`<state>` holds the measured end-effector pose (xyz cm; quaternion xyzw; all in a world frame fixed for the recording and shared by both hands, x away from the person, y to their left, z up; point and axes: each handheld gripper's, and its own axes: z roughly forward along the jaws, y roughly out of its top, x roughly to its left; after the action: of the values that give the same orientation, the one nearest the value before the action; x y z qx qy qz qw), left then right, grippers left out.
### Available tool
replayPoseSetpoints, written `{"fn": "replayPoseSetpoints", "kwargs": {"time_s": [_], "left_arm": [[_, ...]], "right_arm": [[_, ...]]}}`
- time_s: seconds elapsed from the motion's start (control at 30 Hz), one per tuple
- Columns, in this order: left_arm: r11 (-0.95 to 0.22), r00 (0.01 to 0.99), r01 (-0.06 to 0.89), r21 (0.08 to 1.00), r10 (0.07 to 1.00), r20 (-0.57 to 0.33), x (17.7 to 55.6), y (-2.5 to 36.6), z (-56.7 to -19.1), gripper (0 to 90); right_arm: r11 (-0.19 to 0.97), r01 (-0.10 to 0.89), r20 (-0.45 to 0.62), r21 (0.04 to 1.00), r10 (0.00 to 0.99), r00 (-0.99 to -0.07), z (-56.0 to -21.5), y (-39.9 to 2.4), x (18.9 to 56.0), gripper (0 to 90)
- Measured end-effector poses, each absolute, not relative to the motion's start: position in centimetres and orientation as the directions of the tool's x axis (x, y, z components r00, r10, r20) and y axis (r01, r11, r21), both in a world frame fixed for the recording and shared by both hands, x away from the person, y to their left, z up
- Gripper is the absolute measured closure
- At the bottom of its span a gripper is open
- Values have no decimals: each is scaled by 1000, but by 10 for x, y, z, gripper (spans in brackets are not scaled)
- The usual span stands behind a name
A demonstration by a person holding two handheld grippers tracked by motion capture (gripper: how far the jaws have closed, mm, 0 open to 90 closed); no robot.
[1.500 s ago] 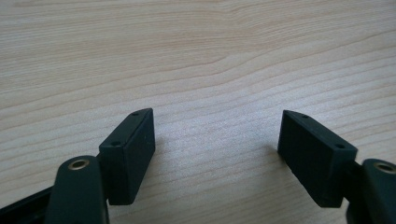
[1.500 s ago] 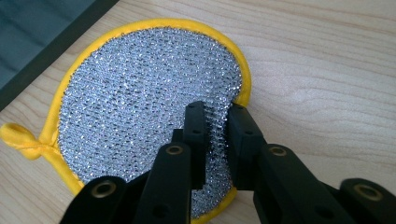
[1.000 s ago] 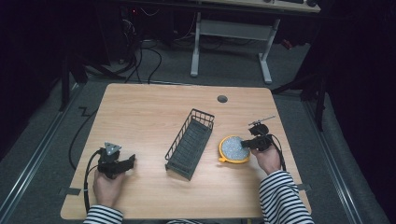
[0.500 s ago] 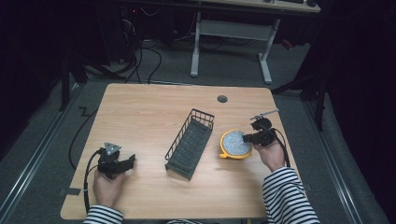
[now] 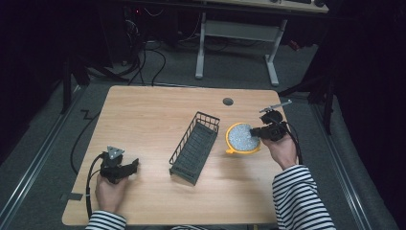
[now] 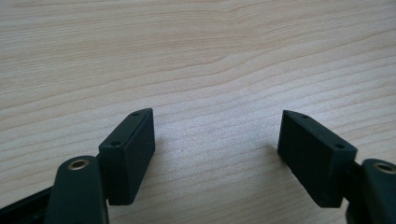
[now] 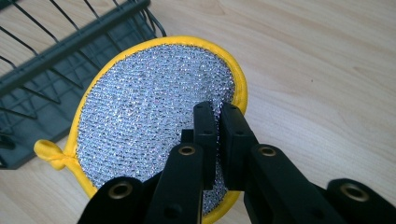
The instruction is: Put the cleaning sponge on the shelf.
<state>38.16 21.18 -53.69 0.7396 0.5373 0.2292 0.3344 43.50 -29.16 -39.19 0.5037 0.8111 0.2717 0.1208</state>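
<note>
Resting low at lower left of the high view, left claw (image 5: 128, 166) sitting on the counter (image 5: 153, 115), jaws standing wide apart with nothing but bare wood grain between them in the left gripper view (image 6: 217, 149). Moving across to right of centre, right claw (image 5: 257, 131) pinching shut on the edge of the round pot holder (image 5: 241, 138), jaws pressed nearly together over silver mesh and yellow trim in the right gripper view (image 7: 216, 122). Pot holder (image 7: 154, 107) tilting, gripped rim raised, small yellow loop hanging at lower left of that view. Lying just left of it in the high view, black wire basket (image 5: 195, 146), running diagonally through the middle of the counter, its corner showing at upper left of the right gripper view (image 7: 56, 51). Sitting farther back toward the upper edge, small round grommet (image 5: 228, 101) in the wood.
</note>
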Motion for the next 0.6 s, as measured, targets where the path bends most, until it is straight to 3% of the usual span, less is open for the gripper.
{"fn": "replayPoseSetpoints", "kwargs": {"time_s": [0.6], "left_arm": [[-201,318,641,741,948,-19,382,212,-537,279]], "right_arm": [[405,695,62,594,838,-542,-352,-257,442,869]]}}
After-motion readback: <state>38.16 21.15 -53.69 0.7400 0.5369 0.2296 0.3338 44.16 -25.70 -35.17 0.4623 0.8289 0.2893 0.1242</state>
